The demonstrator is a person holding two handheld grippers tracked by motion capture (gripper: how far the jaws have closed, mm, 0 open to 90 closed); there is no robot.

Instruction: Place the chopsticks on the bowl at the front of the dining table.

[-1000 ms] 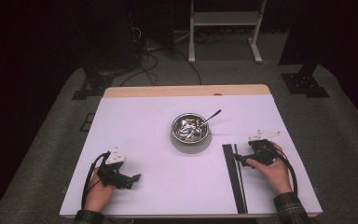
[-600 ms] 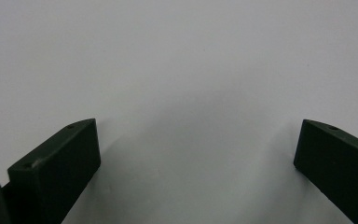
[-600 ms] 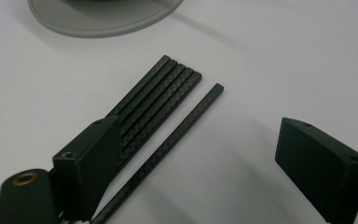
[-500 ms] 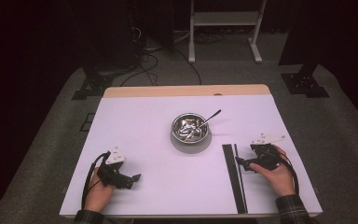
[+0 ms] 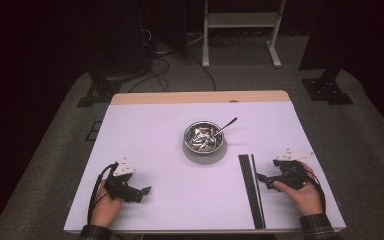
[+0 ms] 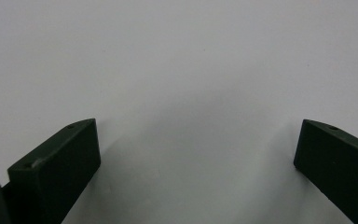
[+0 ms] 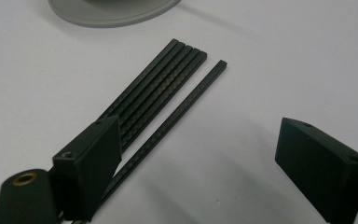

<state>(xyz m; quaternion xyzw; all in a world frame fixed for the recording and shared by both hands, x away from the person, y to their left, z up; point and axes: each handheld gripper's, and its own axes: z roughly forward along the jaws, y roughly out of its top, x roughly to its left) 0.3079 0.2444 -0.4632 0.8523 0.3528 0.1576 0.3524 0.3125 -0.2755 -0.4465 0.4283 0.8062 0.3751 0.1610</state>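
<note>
A dark room surrounds the white counter; the right tool, jaws spread wide and empty, is angled toward the black rods, probably to pinch the separated one; the left tool rests open, idle; the steel bowl sits centre.

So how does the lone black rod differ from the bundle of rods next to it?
The single rod lies apart, on the side toward the right gripper, while the bundled rods lie pressed side by side, four or so across. The single rod's far end stops short of the bundle's ends, which reach nearer the bowl. Both are black, weave-patterned, flat on the table and roughly parallel.
</note>
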